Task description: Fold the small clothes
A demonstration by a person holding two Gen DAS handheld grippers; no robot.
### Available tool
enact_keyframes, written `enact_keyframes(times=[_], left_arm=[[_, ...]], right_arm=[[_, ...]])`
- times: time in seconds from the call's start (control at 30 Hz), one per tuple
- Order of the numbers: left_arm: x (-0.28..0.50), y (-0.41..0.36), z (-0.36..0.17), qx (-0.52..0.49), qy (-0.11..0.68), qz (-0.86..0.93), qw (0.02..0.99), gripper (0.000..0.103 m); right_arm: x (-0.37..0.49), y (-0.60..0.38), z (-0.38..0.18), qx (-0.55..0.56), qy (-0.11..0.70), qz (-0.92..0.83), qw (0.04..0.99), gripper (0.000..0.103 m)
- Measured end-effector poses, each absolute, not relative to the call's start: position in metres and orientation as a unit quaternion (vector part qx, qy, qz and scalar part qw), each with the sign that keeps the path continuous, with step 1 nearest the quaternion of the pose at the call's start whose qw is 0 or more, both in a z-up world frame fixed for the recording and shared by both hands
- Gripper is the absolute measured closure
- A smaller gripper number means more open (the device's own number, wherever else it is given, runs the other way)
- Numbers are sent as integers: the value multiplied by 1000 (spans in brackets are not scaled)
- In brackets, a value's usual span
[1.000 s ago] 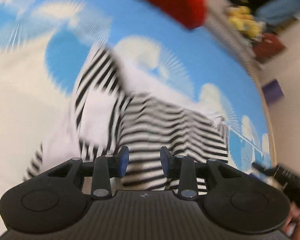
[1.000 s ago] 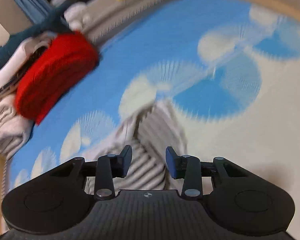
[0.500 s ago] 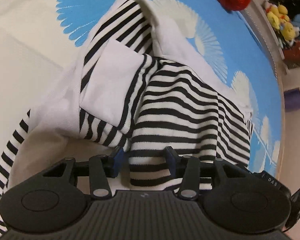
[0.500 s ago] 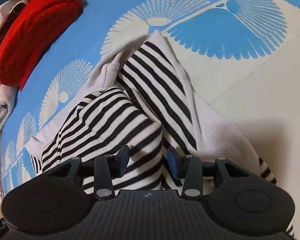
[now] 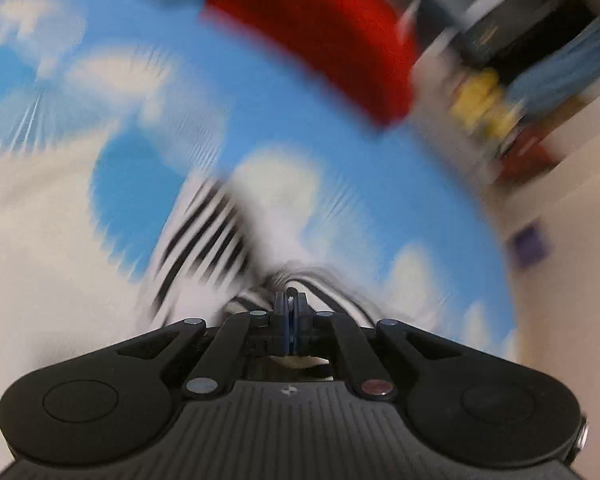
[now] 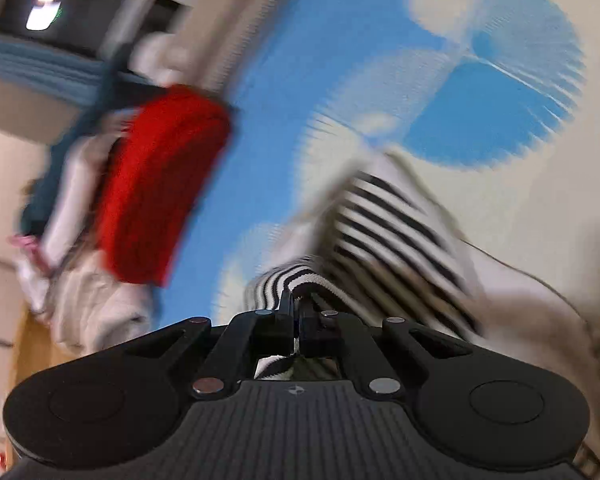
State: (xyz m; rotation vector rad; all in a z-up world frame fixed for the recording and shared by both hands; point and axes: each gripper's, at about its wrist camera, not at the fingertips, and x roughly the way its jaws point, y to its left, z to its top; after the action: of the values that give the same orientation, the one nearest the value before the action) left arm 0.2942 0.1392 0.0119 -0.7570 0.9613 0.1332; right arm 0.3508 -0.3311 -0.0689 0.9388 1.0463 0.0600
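Observation:
A small black-and-white striped garment (image 5: 204, 236) lies crumpled on the blue and cream patterned surface (image 5: 292, 120); both views are blurred by motion. My left gripper (image 5: 291, 308) is shut on a striped edge of it. In the right wrist view the same striped garment (image 6: 384, 224) stretches away from my right gripper (image 6: 298, 308), which is shut on a striped fold. The cloth between each pair of fingers is mostly hidden.
A folded red knit item (image 5: 320, 36) lies at the far side, also in the right wrist view (image 6: 160, 184), beside a pile of pale clothes (image 6: 92, 308). Yellow toys (image 5: 484, 104) and the floor lie past the surface's right edge.
Both grippers were open over the striped garment half a second ago and are now shut on it. Both views have swung and show more of the far side.

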Motion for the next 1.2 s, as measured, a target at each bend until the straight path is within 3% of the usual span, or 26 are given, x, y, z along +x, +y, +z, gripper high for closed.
enact_keyframes(times=[0.13,0.23,0.27,0.3,0.57,0.73,0.8,0.93,0.97,1.0,1.03,1.2], left_arm=[[292,149,-31,-384,526,100,752,94],[291,154,-27,-407,507,96,753,59],[293,155,-25,-408,503,94,756,55],[294,154,-25,-410,501,90,757,54],[298,135,-44,-423,522,65,738,54],[300,131,-49,-419,522,67,740,55],[300,131,-51,-417,523,69,740,60],[302,132,-48,-413,515,61,749,98],[303,133,-43,-411,504,56,758,98],[303,135,-36,-408,487,51,771,99],[303,137,-27,-406,468,47,783,99],[295,160,3,-418,386,47,821,99]], right_arm=[[349,-335,-105,383,568,-72,725,97],[351,-333,-88,362,534,-68,761,88],[352,-332,-82,357,519,-62,774,76],[353,-329,-77,346,509,-56,786,70],[364,-319,-86,351,519,-35,779,69],[364,-319,-72,366,477,-42,798,64],[365,-316,-74,363,480,-36,798,60],[371,-305,-93,346,531,-18,773,59],[371,-301,-94,340,532,-15,775,66],[370,-298,-92,340,524,-9,781,89],[370,-296,-86,340,513,-2,788,97],[360,-300,-52,371,425,22,826,99]])
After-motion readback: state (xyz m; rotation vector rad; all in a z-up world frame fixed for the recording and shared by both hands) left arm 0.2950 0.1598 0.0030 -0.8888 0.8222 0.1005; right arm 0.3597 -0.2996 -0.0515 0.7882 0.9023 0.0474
